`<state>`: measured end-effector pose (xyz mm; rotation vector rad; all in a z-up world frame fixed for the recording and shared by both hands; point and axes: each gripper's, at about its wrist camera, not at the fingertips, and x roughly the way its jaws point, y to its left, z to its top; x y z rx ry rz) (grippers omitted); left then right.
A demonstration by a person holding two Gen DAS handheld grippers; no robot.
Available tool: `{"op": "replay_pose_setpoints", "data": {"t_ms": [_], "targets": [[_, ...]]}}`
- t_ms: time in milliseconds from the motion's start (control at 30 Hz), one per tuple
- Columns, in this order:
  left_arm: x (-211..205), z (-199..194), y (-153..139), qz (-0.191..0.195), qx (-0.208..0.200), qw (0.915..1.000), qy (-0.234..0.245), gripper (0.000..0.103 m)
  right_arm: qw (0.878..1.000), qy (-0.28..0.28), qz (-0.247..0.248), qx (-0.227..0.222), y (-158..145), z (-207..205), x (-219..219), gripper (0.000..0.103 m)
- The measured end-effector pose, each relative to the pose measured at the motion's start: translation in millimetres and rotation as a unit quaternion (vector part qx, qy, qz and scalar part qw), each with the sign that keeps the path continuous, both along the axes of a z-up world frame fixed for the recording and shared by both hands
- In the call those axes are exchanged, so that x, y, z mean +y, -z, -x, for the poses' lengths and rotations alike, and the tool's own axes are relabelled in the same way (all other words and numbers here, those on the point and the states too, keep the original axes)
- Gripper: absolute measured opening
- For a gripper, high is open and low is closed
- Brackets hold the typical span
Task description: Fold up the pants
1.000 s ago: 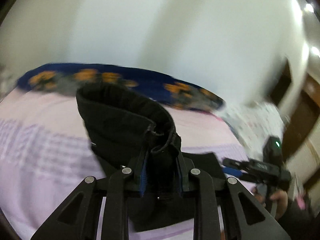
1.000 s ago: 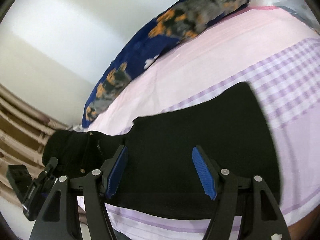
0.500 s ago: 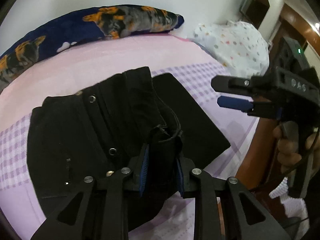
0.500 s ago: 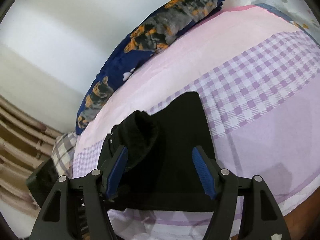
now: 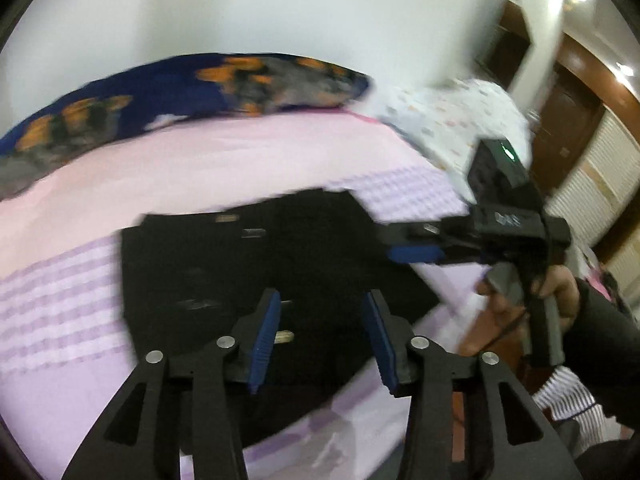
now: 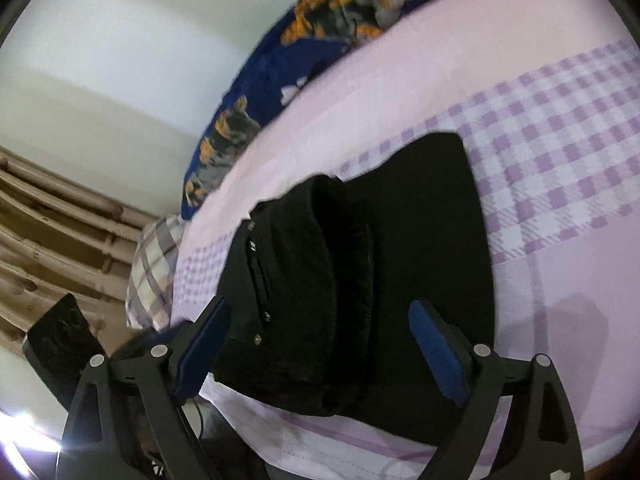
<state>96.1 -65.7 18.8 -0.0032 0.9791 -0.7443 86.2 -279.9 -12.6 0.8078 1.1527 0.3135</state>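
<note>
Both grippers have just been opening; left gripper (image 5: 320,338) released the pants (image 6: 360,280), now folded at lower centre on the bed (image 6: 560,140). Right gripper (image 6: 320,356) spread, empty. Bulky top fold could spring open.

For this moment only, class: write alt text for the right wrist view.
Folded black pants lie on a pink and lilac checked bedsheet, framed by the open right claw, which touches nothing. A dark blue pillow with orange patches lies behind.
</note>
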Motion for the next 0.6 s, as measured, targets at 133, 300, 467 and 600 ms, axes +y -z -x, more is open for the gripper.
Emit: {"op": "replay_pose_setpoints", "data": {"t_ms": [133, 300, 467, 600], "targets": [[45, -21, 17, -0.027, 0.024, 0.9955, -0.088, 0.046, 1.000, -0.022, -0.005, 0.021, 15, -9, 4, 0.073], [79, -28, 40, -0.042, 0.054, 0.9869, -0.146, 0.046, 0.999, -0.043, -0.003, 0.031, 29, -17, 8, 0.061], [83, -29, 66, -0.049, 0.082, 0.9845, -0.147, 0.046, 0.999, -0.045, -0.019, 0.020, 38, -29, 11, 0.055], [76, -32, 73, -0.051, 0.085, 0.9842, -0.146, 0.047, 0.998, -0.061, -0.025, 0.013, 43, -38, 27, 0.042]]}}
